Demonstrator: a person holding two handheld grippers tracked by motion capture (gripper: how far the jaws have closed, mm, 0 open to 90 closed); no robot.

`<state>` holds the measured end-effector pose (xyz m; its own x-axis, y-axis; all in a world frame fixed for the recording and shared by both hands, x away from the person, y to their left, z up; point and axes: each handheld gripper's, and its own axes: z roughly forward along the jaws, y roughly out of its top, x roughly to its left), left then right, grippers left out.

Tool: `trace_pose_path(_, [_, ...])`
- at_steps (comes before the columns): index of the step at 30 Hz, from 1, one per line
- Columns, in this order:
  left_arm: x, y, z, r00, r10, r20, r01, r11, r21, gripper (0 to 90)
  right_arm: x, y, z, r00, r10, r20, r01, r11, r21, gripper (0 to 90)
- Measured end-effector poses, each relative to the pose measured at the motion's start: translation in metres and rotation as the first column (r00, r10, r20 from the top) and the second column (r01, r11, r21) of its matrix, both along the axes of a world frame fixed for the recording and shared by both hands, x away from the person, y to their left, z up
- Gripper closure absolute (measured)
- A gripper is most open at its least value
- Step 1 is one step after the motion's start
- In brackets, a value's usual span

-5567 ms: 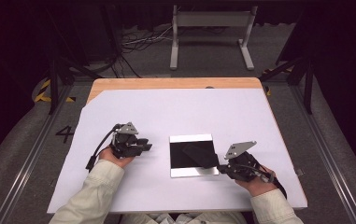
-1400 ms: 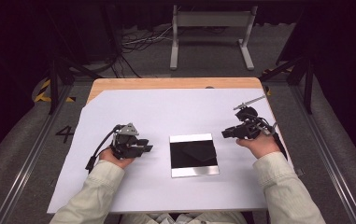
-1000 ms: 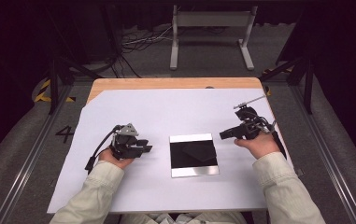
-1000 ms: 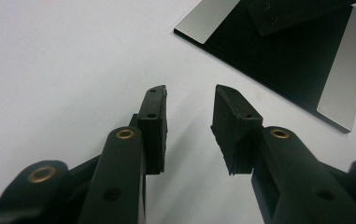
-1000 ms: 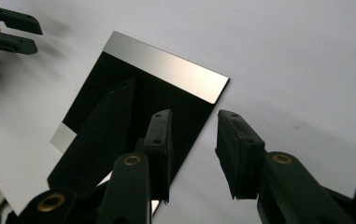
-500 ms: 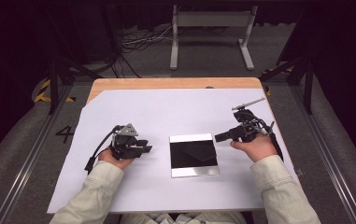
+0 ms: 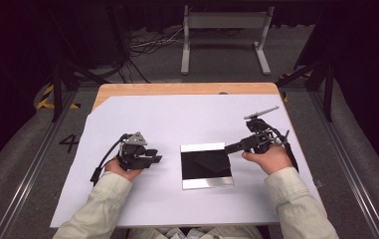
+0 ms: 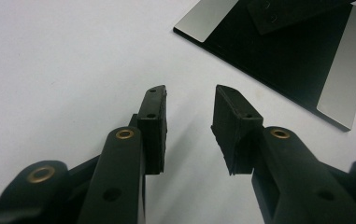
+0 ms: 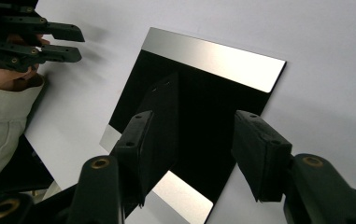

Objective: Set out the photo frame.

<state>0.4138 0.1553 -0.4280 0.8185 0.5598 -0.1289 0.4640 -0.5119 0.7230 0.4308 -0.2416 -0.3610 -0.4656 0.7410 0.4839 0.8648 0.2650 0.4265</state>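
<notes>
Vs. the earlier frames: my right gripper (image 7: 233, 147) went from the mirror plate's (image 7: 206, 166) near-right corner out to the far right of the surface (image 7: 142, 114), and it has since come back in twd the plate's right edge; its fingers (image 9: 259, 158) have just been opening, nothing pinched btwn them. My left gripper (image 7: 152, 159) hasn't shifted, fingers (image 8: 153, 126) spread w/ bare white sheet showing in the gap. Plate itself sits where it was.

Plate: square, dark reflective face w/ bright strips at the far and near edges, flat on the white sheet, roughly centre, a bit twd my side. In the right gripper view my spread fingers frame the plate's dark face; whether the tips touch it I can't tell. My left gripper rests on the sheet just left of the plate, tips pointing at its left edge, clear of it.

Room: wide bare sheet beyond the plate up to the wood strip (image 7: 177, 88) at the far edge. Bare sheet also btwn plate and near edge. Right of the plate, my right hand (image 7: 264, 158) takes up much of the room toward the surface's right edge. Sheet's far-left corner is cut off at an angle.
</notes>
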Motion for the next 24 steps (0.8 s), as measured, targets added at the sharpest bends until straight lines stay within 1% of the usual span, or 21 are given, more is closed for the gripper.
trace_pose_path(3, [0.0,0.0,0.0,1.0,-0.001,-0.002,0.001,1.0,0.0,65.4,-0.001,0.003,-0.001,0.9998,0.015,-0.013,-0.015,1.0,0.003,46.5])
trace_pose_path(9, [0.0,0.0,0.0,1.0,-0.004,-0.001,0.004,1.0,0.004,65.4,-0.001,0.006,-0.004,0.9993,0.024,-0.027,-0.024,1.0,0.007,46.2])
trace_pose_path(11, [0.0,0.0,0.0,1.0,-0.004,0.002,0.004,1.0,0.004,65.4,-0.001,0.007,-0.008,0.9988,0.025,-0.042,-0.024,1.0,0.009,46.2])
trace_pose_path(12, [0.0,0.0,0.0,1.0,-0.004,0.002,0.004,1.0,0.004,65.4,-0.001,0.007,-0.008,0.9988,0.025,-0.042,-0.024,1.0,0.009,46.2])
trace_pose_path(13, [0.0,0.0,0.0,1.0,-0.001,-0.005,0.001,1.0,-0.001,65.4,-0.001,0.007,-0.008,0.9987,0.025,-0.045,-0.024,1.0,0.013,46.1])
trace_pose_path(14, [0.0,0.0,0.0,1.0,-0.003,-0.005,0.003,1.0,0.001,65.4,-0.002,0.008,-0.01,0.9979,0.029,-0.058,-0.028,0.999,0.024,45.8])
trace_pose_path(15, [0.0,0.0,0.0,1.0,-0.005,-0.003,0.005,1.0,0.003,65.3,-0.002,0.008,-0.011,0.9977,0.039,-0.056,-0.037,0.999,0.028,45.7])
trace_pose_path(18, [0.0,0.0,0.0,1.0,-0.004,-0.002,0.004,1.0,0.004,65.3,-0.002,0.01,-0.012,0.9955,0.053,-0.078,-0.049,0.997,0.054,45.2])
trace_pose_path(24, [0.0,0.0,0.0,1.0,-0.005,0.001,0.005,1.0,0.004,65.3,-0.002,0.014,-0.016,0.9941,0.067,-0.085,-0.063,0.997,0.05,44.9])
